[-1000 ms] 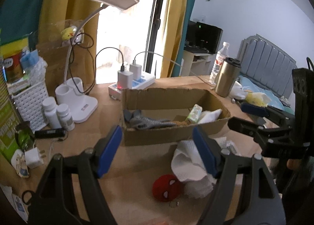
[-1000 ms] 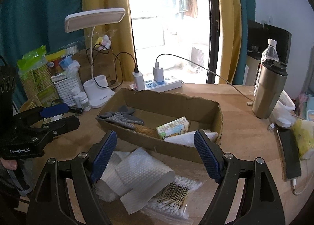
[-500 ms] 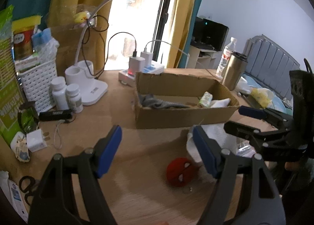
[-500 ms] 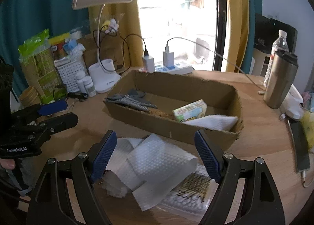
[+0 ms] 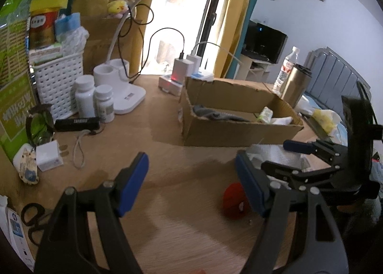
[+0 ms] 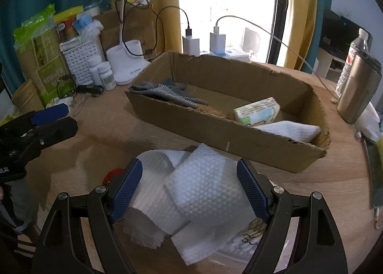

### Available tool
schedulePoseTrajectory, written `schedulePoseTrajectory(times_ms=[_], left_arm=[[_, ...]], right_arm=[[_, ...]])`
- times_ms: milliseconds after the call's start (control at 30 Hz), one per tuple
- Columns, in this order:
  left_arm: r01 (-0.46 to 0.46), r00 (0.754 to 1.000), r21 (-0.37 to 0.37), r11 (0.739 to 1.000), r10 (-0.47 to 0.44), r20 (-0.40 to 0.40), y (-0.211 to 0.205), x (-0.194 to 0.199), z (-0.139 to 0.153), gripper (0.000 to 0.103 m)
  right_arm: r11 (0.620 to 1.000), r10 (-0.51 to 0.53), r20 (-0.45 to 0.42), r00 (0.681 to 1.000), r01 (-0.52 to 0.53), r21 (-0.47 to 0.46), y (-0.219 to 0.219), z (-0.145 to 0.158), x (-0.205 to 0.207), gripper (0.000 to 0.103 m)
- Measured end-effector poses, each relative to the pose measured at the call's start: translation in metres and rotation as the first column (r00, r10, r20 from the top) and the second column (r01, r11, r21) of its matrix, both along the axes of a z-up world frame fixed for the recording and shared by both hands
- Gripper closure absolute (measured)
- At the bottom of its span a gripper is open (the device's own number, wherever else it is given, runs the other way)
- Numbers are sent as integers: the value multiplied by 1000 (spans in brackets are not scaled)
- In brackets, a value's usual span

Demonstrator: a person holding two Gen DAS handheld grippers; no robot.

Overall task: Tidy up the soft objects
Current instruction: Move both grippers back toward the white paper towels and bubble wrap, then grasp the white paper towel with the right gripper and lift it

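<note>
My right gripper [image 6: 189, 188] open over paper towel [image 6: 203, 190]: light, squashy, loose end; pinch rolled body. Left gripper [image 5: 191, 185] open, empty

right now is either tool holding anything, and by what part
Nothing is held. The right tool stands open astride the white paper towel, its pads not pressing it. The left tool is open over bare table, beside the red ball.
</note>
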State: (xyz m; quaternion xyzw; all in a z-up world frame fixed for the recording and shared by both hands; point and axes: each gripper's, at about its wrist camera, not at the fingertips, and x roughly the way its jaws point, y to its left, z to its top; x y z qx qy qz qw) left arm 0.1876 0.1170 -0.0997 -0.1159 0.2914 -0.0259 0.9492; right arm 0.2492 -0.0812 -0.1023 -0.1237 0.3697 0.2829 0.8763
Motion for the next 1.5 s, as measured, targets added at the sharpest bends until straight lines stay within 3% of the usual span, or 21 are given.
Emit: schedulePoseTrajectory(times_ms=[233,300,433,500,700,1200,1333,1367,1467,1500], left_arm=[[0,1000,-6,1000,0,-5,5,1,-2,27],[1,1000,-8,1000,-1,-5,6,1,-3,27],[4,1000,-6,1000,-4,-7,5,0,-3,27],[4,1000,-5,1000,-4,-6,4,-1,-3,27],[6,1000,3,1000,-6,-6,0,-2,0,27],[43,999,39,998,-43,-1,-29,-3,8,27],[45,999,43,998,-46,2,-34,-3,10,27],[44,999,42,998,-44,3,-35,-3,10,27],[40,999,39,998,-40,-6,-36,-2,8,27],[38,999,37,999,-38,-10,-36,-1,7,27]], right_arm=[[1000,9,-29,1000,-10,-30,11,-11,6,24],[999,11,-32,999,-12,-38,14,-14,5,42],[999,8,-45,999,-10,-48,15,-18,7,49],[999,11,-45,999,-13,-51,15,-19,8,70],[999,24,-13,1000,-24,-38,13,-11,3,86],[997,20,90,996,-27,77,-21,33,-17,87],[997,34,72,997,-38,62,-25,31,-16,87],[998,32,71,997,-36,56,-25,28,-16,83],[997,26,46,999,-29,66,-23,22,-13,52],[997,24,44,999,-27,67,-22,20,-12,51]])
